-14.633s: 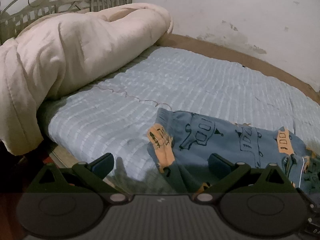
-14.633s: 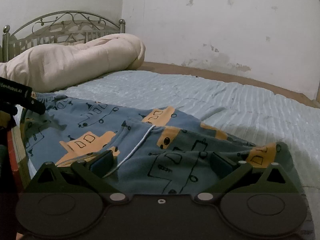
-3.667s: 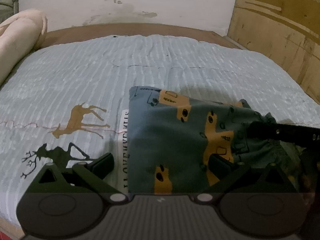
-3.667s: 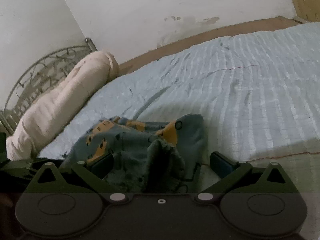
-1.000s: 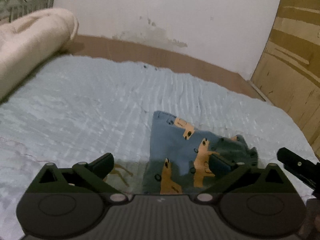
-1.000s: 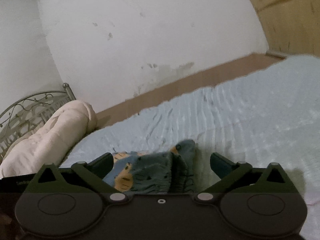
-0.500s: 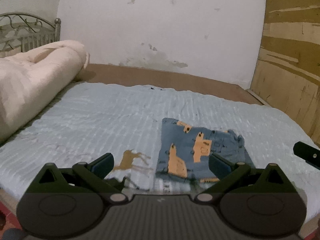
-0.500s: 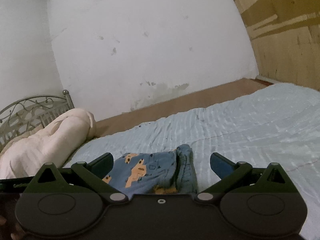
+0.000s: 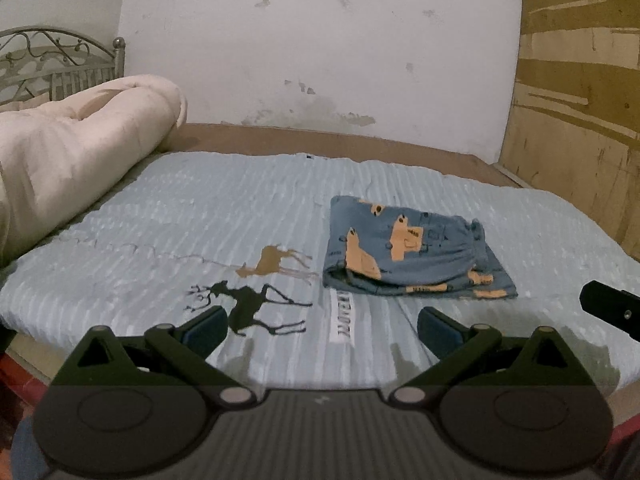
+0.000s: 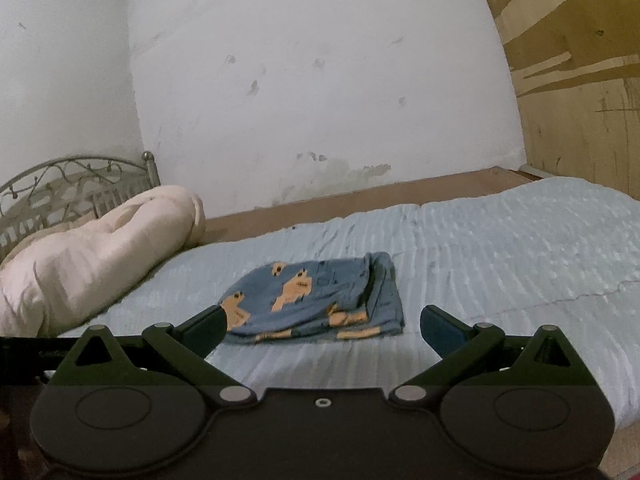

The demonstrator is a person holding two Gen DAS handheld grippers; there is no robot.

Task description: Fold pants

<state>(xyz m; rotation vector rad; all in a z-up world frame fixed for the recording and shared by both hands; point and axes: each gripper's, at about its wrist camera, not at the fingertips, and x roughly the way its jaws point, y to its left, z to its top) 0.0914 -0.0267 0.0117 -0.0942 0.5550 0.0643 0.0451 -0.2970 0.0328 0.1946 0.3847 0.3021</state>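
While both claws hang with fingers spread wide and empty, the folded blue cotton pants with orange truck prints (image 9: 412, 254) lie on the pale blue ribbed bedspread (image 9: 200, 216), ahead of the left claw (image 9: 322, 330) and right claw (image 10: 322, 326), apart from both.

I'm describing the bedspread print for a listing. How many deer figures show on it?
2. A tan deer sits just left of the folded pants; a black deer lies nearer the left gripper. The pants may cover more print.
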